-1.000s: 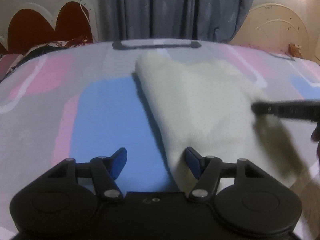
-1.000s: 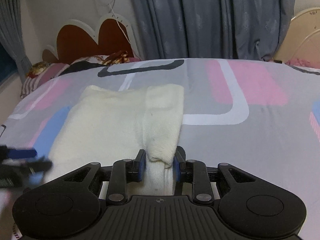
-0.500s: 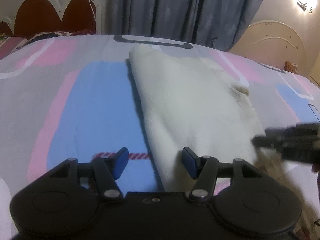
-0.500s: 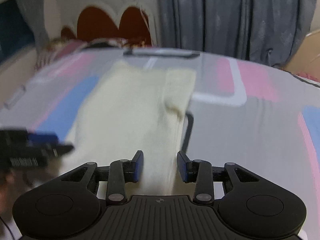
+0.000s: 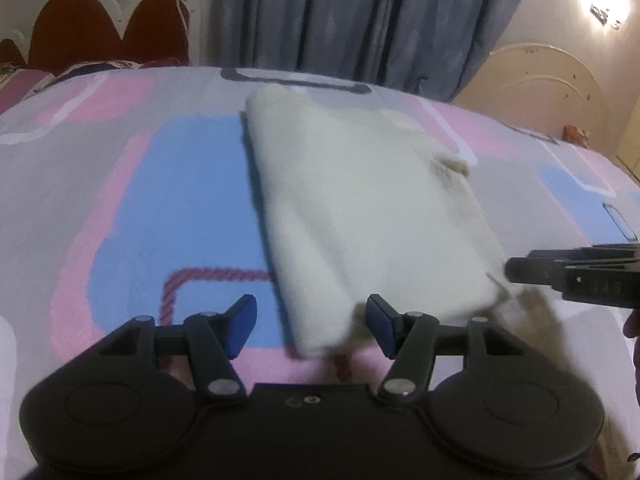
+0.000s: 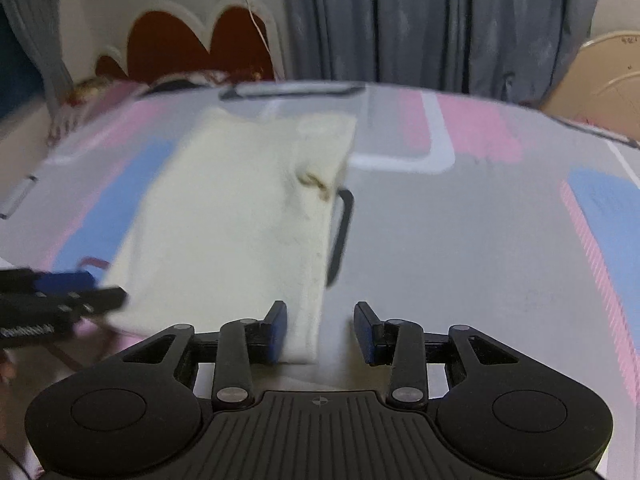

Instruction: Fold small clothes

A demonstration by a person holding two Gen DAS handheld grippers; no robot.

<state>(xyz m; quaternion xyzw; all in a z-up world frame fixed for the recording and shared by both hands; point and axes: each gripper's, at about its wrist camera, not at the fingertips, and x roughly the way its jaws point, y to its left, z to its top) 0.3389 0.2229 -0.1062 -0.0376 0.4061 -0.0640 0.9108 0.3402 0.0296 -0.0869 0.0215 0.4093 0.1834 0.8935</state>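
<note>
A cream knitted garment [image 5: 360, 208] lies folded into a long rectangle on the patterned bedsheet [image 5: 132, 208]. My left gripper [image 5: 312, 322] is open at its near left corner, and that corner lies loosely between the blue pads [image 5: 240, 320] without being pressed. The right gripper [image 5: 580, 276] shows at the right edge, beside the near right corner. In the right wrist view the garment [image 6: 240, 208] runs away from me, and my right gripper [image 6: 320, 330] is open with the near right corner next to its left pad [image 6: 278, 328]. The left gripper [image 6: 60, 296] is blurred at the far left.
The sheet [image 6: 460, 240] has pink, blue and grey blocks. A red headboard with cream trim [image 5: 100, 28] and pillows [image 5: 24, 80] stand at the back left, grey curtains [image 5: 360, 12] behind, and a cream arched board [image 5: 540, 80] at the right.
The right gripper, shut on a folded cream strip a second ago, has opened and let it drop onto the garment. Both grippers have drawn back to the garment's near corners.
</note>
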